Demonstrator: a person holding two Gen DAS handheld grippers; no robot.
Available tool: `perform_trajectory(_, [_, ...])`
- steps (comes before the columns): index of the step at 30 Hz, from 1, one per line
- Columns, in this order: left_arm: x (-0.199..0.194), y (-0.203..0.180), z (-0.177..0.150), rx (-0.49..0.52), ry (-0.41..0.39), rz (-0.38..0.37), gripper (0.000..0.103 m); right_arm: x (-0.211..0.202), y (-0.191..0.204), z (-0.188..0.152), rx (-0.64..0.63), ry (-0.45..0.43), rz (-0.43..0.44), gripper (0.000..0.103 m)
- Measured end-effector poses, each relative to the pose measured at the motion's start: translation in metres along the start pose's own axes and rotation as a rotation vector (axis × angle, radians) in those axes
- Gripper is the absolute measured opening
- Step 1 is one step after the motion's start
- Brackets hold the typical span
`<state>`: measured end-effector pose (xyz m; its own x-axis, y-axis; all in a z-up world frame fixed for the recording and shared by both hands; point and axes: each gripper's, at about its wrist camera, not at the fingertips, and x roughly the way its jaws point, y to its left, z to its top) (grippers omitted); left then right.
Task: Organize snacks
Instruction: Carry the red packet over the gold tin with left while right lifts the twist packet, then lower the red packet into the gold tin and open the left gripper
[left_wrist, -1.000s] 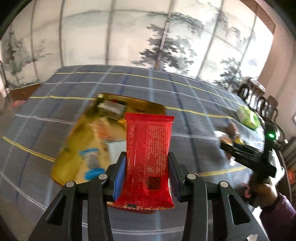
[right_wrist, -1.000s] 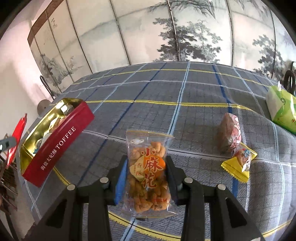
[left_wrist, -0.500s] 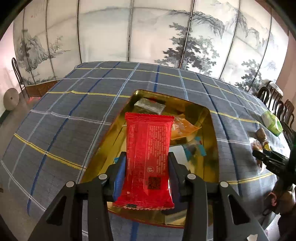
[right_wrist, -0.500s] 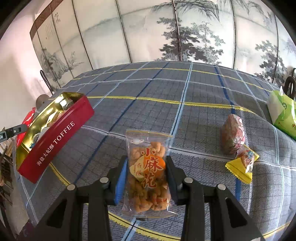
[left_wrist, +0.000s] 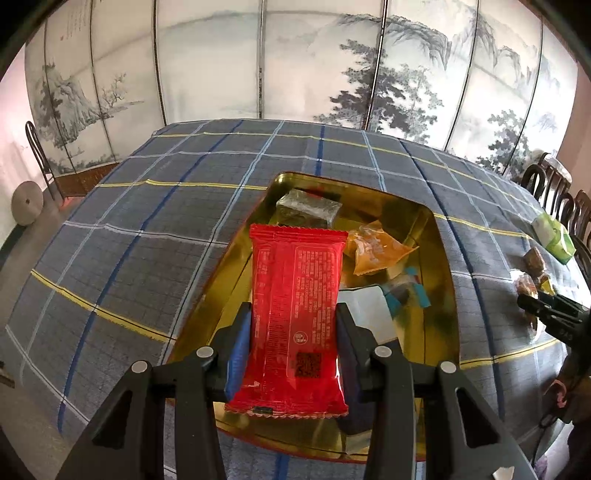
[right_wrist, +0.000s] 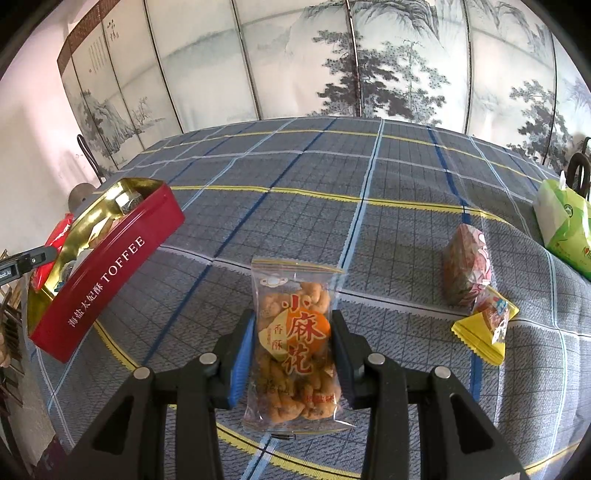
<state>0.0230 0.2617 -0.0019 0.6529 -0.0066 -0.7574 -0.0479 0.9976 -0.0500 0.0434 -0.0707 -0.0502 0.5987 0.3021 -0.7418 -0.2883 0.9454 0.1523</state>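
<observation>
Glossy red packet (left_wrist: 295, 317) over gold tin (left_wrist: 439, 236).

Red packet (left_wrist: 297, 310), gold-lined red tin (right_wrist: 107, 258), grey-blue plaid tablecloth (right_wrist: 295, 192).

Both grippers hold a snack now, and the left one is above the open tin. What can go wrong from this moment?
1. The left gripper pinches the red packet only by its lower sides; the slick wrapper may slip before release.
2. The tin already holds several snacks, so the packet may land across them or on the rim.
3. The right gripper squeezes the clear bag of fried twists; they may crack.
</observation>
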Motion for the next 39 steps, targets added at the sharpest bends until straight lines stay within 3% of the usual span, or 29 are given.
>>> perform_trajectory(11, [-0.005,-0.002,0.004,0.025,-0.034,0.043,0.041,0.002,0.0,-0.001,-0.002,0.005,-0.001,0.039])
perform_trajectory(22, [-0.019,-0.013,0.005,0.08,-0.075,0.136,0.073,0.001,0.001,-0.001,-0.011,0.009,-0.004,0.039])
perform_trajectory(39, [-0.027,-0.025,0.001,0.156,-0.098,0.208,0.086,-0.008,0.018,0.017,0.008,-0.002,0.049,0.039])
